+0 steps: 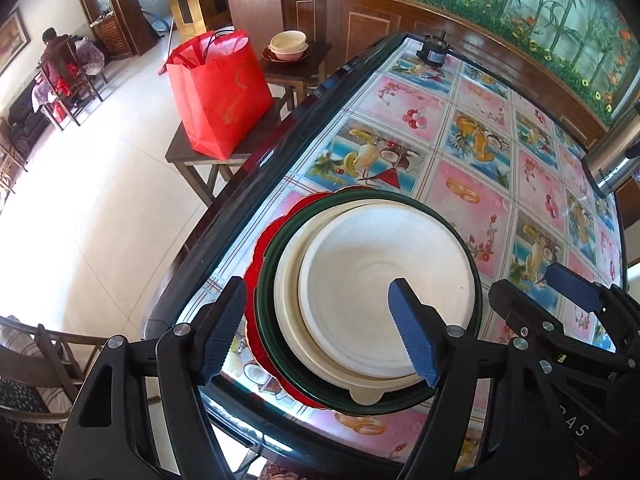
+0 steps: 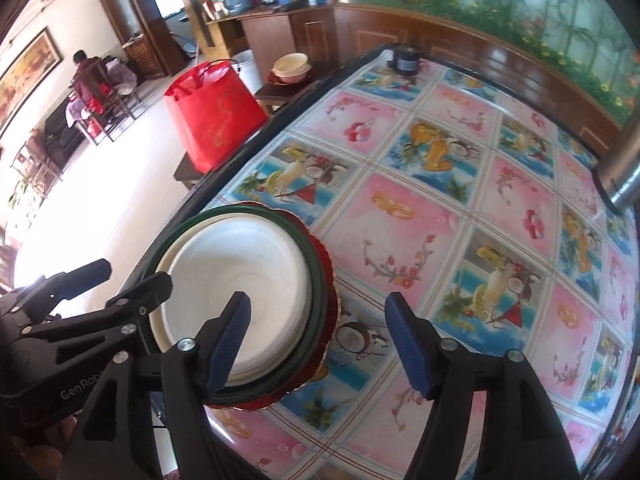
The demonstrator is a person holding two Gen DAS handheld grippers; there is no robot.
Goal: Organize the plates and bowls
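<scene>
On the left, well off the table, a second small stack of bowls (image 1: pixel 289 45) sits on a dark stool (image 1: pixel 298 65) behind the red bag (image 1: pixel 222 94); by my reading that is what remains to be gathered, if it belongs to the job at all. Nearer, the left gripper (image 1: pixel 316 330) has its fingers apart over the near-left edge of the main stack, clamped on nothing. That stack looks finished: a white bowl (image 1: pixel 384 296) nests in a cream bowl (image 1: pixel 289 280), inside a dark green plate (image 1: pixel 267 280), on a red scalloped plate (image 1: pixel 253 276), at the table's (image 1: pixel 472 128) near-left edge. To the right, the right gripper (image 2: pixel 320 336) also stands parted and empty, one finger over the bowl, the other over the cloth.
</scene>
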